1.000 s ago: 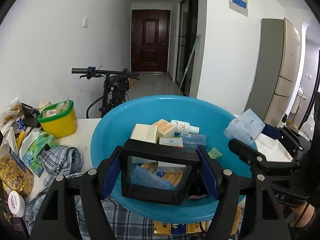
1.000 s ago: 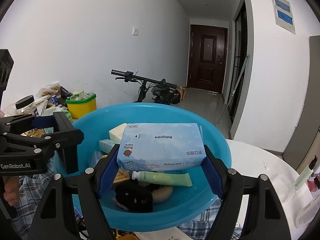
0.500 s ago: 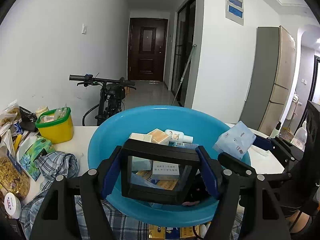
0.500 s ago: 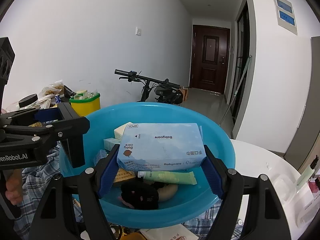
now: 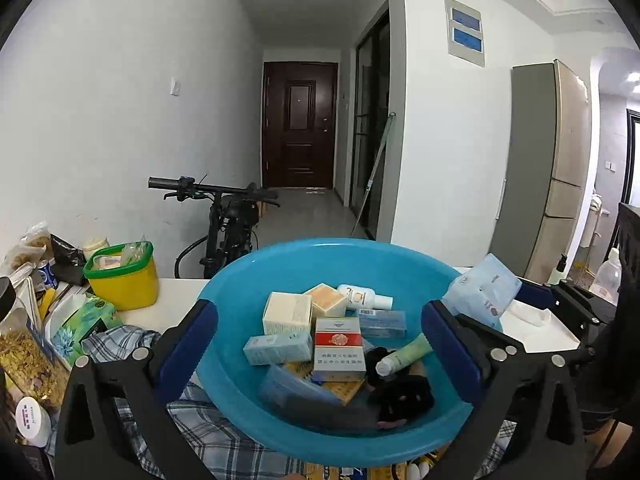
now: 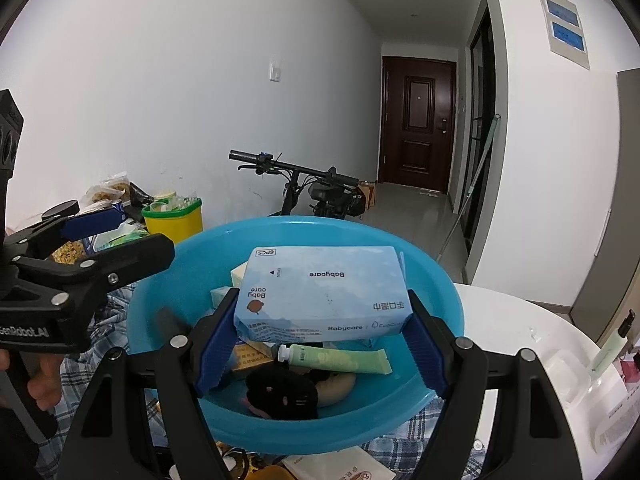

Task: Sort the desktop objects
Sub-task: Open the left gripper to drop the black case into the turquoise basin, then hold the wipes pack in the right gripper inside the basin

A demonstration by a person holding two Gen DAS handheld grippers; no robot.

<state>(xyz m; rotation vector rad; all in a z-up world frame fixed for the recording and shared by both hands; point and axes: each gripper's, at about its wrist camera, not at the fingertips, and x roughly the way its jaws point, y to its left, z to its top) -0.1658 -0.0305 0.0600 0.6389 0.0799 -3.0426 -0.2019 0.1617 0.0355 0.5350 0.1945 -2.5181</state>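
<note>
- Because it is bound for the round blue plastic basin (image 6: 448, 312), the pale blue Babycare wipes pack (image 6: 324, 296) hangs just above it, clamped in the right tongs (image 6: 322, 344).
- The left tongs (image 5: 320, 344) gape empty over the basin.
- Inside — small cartons, a red-and-white cigarette box (image 5: 339, 344), a green tube (image 6: 340, 359), something black and fuzzy (image 6: 282, 394).

Blue basin (image 5: 240, 292) fills centre; interior crowded with boxes, green tube (image 5: 406, 354), black plush (image 5: 402, 394); little free floor inside. Left tool (image 5: 320, 340) spread wide above basin, nothing between pads. Right tool (image 6: 320, 344) gap blocked by wipes pack (image 6: 324, 292). 9 o'clock: yellow tub (image 5: 120, 280), snack bags, plaid cloth (image 5: 116, 340) crowd worktop (image 5: 172, 308). 3 o'clock: bare white worktop, passable. 12 o'clock: bicycle (image 5: 228, 216) beyond worktop edge.
</note>
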